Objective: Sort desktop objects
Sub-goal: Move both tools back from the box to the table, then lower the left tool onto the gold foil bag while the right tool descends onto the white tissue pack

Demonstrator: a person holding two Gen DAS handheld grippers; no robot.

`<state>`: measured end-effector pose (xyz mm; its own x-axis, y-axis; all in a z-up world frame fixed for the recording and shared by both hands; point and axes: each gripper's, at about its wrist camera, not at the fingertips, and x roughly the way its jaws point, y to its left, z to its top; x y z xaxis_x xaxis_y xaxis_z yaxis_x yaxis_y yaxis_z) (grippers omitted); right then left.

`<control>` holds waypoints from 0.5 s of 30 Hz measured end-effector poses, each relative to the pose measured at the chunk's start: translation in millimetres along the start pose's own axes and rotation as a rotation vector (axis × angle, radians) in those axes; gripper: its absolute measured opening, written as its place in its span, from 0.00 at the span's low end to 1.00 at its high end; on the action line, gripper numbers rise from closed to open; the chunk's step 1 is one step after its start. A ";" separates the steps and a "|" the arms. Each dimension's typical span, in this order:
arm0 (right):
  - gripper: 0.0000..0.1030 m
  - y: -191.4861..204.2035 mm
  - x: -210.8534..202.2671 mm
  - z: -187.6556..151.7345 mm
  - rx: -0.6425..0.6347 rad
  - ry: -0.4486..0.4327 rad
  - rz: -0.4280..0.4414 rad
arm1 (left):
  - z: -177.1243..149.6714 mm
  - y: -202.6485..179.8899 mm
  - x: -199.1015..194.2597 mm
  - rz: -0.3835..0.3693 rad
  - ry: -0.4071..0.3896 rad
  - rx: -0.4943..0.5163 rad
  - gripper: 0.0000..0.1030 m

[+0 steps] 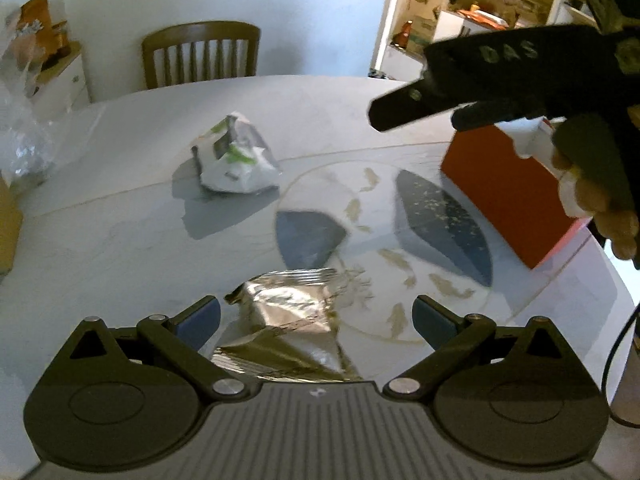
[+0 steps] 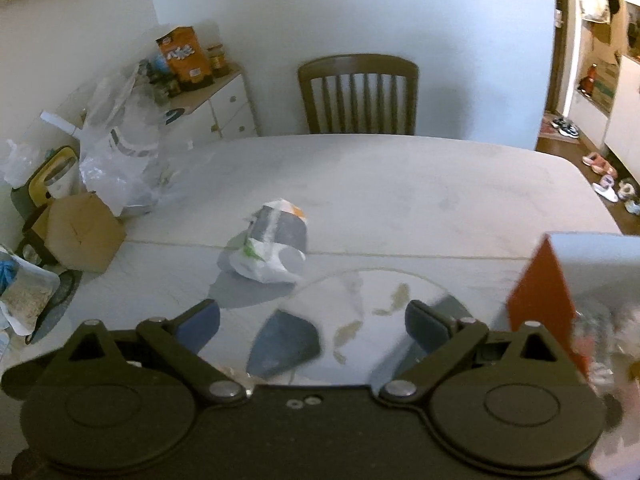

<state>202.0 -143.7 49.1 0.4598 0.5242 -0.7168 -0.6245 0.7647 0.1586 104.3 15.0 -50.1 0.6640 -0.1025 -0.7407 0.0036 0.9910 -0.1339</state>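
Observation:
A crumpled silver foil wrapper [image 1: 286, 316] lies on the white table [image 1: 140, 240], just ahead of and between the wide-apart fingers of my open left gripper [image 1: 316, 316]. A crumpled white and green packet [image 1: 234, 158] lies farther out; it also shows in the right wrist view [image 2: 270, 254]. An orange box [image 1: 508, 192] stands at the right, with tissue at its top; it shows in the right wrist view [image 2: 544, 296] too. My right gripper [image 2: 312, 320] is open and empty above the table, and is seen from the left wrist view [image 1: 420, 114] over the box.
A round glass disc [image 1: 380, 248] with leaf marks lies on the table. A wooden chair [image 2: 358, 94] stands at the far side. A cardboard box [image 2: 82, 232], clear plastic bags [image 2: 120, 152] and a white cabinet [image 2: 224, 112] are at the left.

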 end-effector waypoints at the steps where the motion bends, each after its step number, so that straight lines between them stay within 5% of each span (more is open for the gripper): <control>1: 0.97 2.7 6.9 3.4 -0.005 0.003 0.004 | -1.0 2.8 1.7 0.004 0.000 -0.007 1.00; 15: 0.97 24.6 84.3 29.7 -0.056 0.079 0.019 | -7.9 16.6 31.3 0.045 0.026 -0.026 1.00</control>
<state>244.1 -69.6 12.8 0.3979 0.5055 -0.7656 -0.6681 0.7316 0.1358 119.2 27.5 -80.7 0.6431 -0.0604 -0.7634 -0.0454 0.9921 -0.1167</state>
